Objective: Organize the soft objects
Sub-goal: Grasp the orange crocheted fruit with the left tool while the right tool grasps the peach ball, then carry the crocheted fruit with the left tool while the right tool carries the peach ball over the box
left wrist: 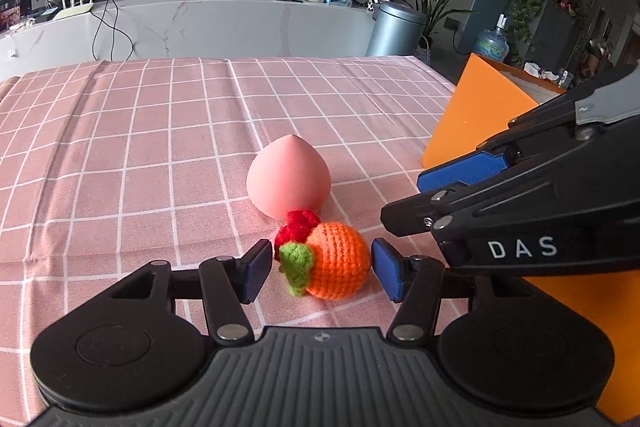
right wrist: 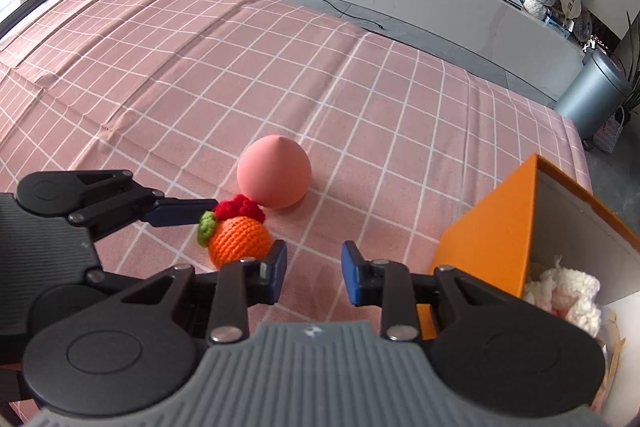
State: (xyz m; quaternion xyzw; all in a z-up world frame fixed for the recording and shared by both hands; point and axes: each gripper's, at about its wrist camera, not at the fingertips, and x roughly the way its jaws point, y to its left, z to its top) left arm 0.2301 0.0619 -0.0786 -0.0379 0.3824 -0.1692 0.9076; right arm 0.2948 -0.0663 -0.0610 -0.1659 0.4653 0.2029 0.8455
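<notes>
Pink checked cloth (left wrist: 120, 155) covers the counter; living-room clutter behind, not relevant.

Obs: your left hand-held gripper (left wrist: 320, 269) is spread, pads either side of the crocheted orange (left wrist: 338, 261), not yet pressing. Red crocheted berry (left wrist: 298, 225) touches the orange at the back; pink peach-shaped squishy (left wrist: 288, 179) sits just behind both. Right hand-held gripper (right wrist: 314, 271) is partly spread w/ nothing between the pads, just beside the orange box (right wrist: 492, 227), which already holds a white fluffy item (right wrist: 564, 297).

Risks:
- Close now & left pad may snag the berry or green leaf (left wrist: 296, 267), so two items lift, one drops.
- Soft yarn compresses; shallow pinch could slip.
- Right gripper crosses close above the left; lifting toward the box risks a clash.
</notes>
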